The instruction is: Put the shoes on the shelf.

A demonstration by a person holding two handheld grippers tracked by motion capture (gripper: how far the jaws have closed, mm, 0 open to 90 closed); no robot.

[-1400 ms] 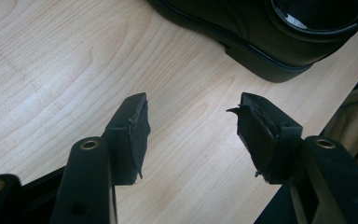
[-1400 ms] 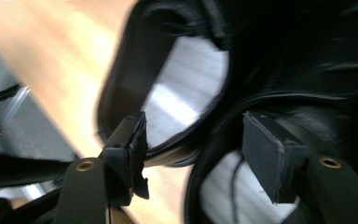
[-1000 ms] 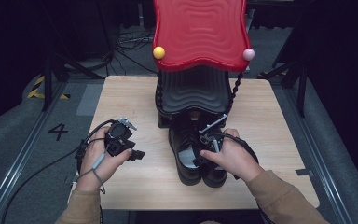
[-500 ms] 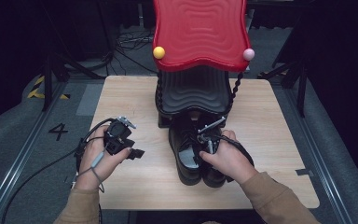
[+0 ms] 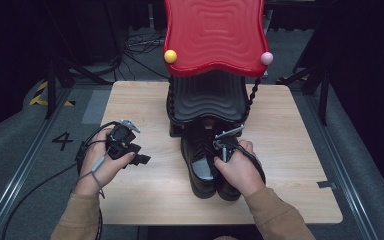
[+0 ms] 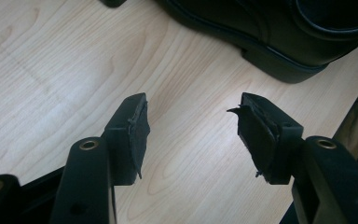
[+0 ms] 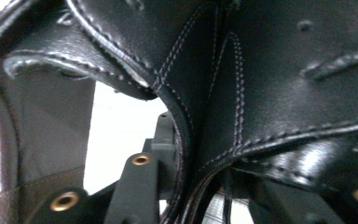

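Jaws, right gripper (image 5: 219,150): had just been closing, one set inside the shoe's mouth and the other outside, across the inner sides of the pair of black shoes (image 5: 211,162); the right gripper view showed stitched leather (image 7: 242,93) pinched between them. I judged the grip taken, though I could not see the far pad.
Jaws, left gripper (image 5: 141,159): wide apart, nothing between them, over bare table (image 5: 145,200) just beside the shoes; the near shoe's heel (image 6: 279,60) showed ahead of them.
Location of shoes: side by side at mid-table, toes under the black tier of the red-topped rack (image 5: 215,35).
Hazards, as I judged them: soft leather could fold and slip from the pads; a lift might take one shoe and drop the other; raised toes could strike the rack's lower tier; the lace could snag.
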